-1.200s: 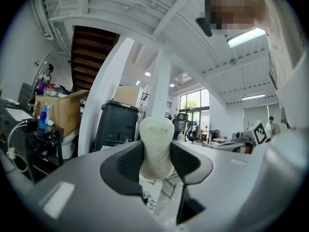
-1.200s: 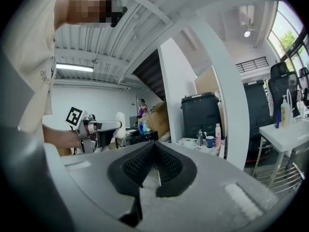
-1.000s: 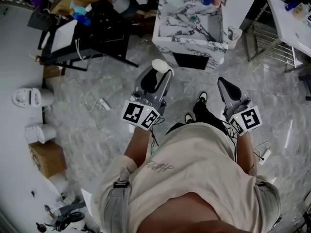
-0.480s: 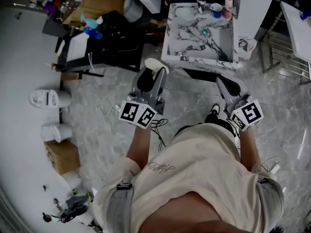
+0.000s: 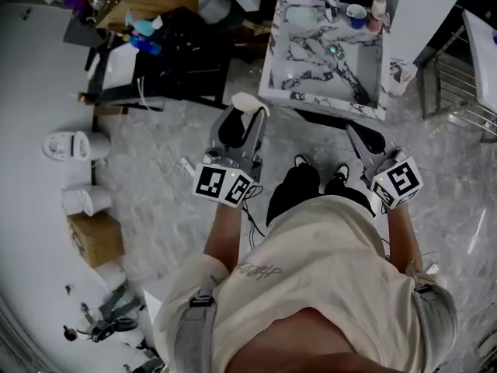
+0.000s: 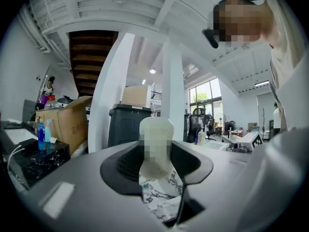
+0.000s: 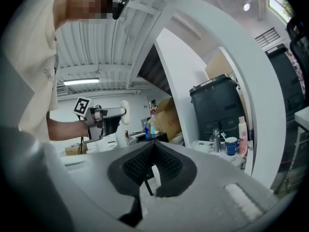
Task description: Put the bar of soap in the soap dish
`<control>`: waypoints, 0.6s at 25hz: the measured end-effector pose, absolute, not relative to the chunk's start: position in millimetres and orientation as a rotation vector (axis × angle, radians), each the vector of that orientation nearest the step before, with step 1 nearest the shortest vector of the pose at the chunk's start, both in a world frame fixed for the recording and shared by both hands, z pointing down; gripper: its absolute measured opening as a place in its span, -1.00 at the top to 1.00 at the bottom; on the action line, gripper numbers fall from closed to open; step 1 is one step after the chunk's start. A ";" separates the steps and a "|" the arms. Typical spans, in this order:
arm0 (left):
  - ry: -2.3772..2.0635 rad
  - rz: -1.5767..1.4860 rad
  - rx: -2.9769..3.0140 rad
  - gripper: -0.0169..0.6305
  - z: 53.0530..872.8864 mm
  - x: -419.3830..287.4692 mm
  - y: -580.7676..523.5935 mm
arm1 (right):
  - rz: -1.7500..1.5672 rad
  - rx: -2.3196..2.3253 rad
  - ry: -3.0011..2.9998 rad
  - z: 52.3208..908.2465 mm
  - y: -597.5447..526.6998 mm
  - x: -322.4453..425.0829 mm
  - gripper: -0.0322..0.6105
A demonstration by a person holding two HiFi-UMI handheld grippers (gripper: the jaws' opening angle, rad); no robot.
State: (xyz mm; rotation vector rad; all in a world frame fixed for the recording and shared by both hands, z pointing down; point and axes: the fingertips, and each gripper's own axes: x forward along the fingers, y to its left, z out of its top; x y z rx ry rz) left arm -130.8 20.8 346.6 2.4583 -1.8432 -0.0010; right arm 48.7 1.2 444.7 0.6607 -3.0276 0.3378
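Soap held left; dish ahead, up-right in head view.
My left gripper (image 5: 242,123) pinches the bar of soap (image 5: 249,102), its long axis running on past the jaw tips toward frame top. The pale shape at the far left corner of the marble counter (image 5: 283,76) I take for the soap dish (image 5: 299,15): up and right of the soap, well apart. My right gripper (image 5: 359,134) is pressed together, empty; left looks nearer.

No legible text; shirt print (image 5: 256,269) too distorted to read
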 end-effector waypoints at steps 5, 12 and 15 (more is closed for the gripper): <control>-1.800 -0.028 2.448 0.34 360.6 -145.1 -6.8 | 0.361 0.704 -2.986 448.8 -16.4 38.3 0.90; -1.659 -0.065 2.575 0.34 354.3 -156.9 -76.9 | 0.308 0.873 -2.935 428.8 -67.7 29.4 0.90; -1.581 -0.066 2.643 0.35 354.8 -156.9 -101.9 | 0.225 0.980 -2.925 410.7 -91.7 20.1 0.90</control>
